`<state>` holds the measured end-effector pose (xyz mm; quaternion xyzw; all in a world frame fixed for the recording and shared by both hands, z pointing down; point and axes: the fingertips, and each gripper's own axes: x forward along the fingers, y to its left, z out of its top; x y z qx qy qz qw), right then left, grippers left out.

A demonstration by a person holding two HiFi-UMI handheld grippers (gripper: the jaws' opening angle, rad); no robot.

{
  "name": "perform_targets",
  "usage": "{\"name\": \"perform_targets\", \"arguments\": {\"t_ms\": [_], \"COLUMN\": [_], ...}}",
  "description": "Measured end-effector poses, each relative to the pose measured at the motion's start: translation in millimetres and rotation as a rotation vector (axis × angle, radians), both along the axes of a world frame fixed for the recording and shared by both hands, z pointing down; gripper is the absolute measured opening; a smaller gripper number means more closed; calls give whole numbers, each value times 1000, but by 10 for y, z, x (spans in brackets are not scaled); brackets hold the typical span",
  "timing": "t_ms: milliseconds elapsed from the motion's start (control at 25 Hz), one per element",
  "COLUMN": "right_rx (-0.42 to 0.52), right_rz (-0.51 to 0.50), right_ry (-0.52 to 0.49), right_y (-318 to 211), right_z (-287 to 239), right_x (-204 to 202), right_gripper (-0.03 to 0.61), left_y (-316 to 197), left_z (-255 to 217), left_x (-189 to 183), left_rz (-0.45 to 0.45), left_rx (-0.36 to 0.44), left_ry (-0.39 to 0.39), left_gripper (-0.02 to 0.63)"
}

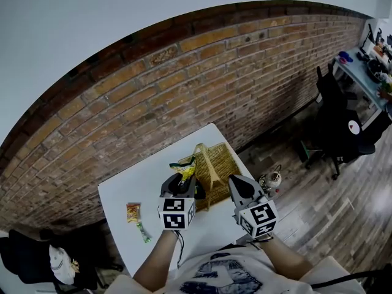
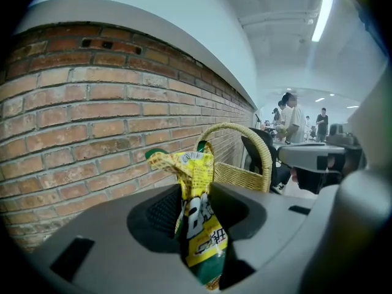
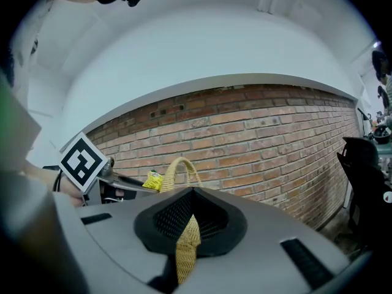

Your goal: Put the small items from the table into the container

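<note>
A woven wicker basket (image 1: pixel 215 167) with arched handles stands on the white table (image 1: pixel 131 188) near its right edge. My left gripper (image 1: pixel 182 179) is shut on a yellow-and-green snack packet (image 2: pixel 199 225), held up at the basket's left side; the packet's crumpled top (image 1: pixel 185 165) sticks out above the jaws. My right gripper (image 1: pixel 237 187) is shut on the basket's near handle (image 3: pixel 185 244), a woven strap running between its pads. The far handle (image 2: pixel 245 136) arches behind the packet in the left gripper view.
An orange snack packet with a green tail (image 1: pixel 136 218) lies on the table at the left. A brick wall (image 1: pixel 184 84) runs behind the table. A black office chair (image 1: pixel 340 130) stands on the wooden floor at the right. People stand far off in the left gripper view.
</note>
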<state>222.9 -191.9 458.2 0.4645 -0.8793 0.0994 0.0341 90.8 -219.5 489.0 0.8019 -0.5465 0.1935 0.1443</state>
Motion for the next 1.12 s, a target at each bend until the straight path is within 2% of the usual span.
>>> {"name": "perform_targets", "arguments": {"t_ms": [520, 1120], "right_rx": [-24, -37], "right_rz": [-21, -34], "right_ry": [-13, -23], "right_y": [-312, -494], "right_z": [137, 212], "right_x": [245, 317], "right_gripper": [20, 20], "left_y": [-310, -437], "left_z": [218, 339], "left_x": [150, 284], "left_rz": [-28, -9], "left_rx": [-41, -66], "left_ry": [-24, -78], "left_gripper": [195, 196]}}
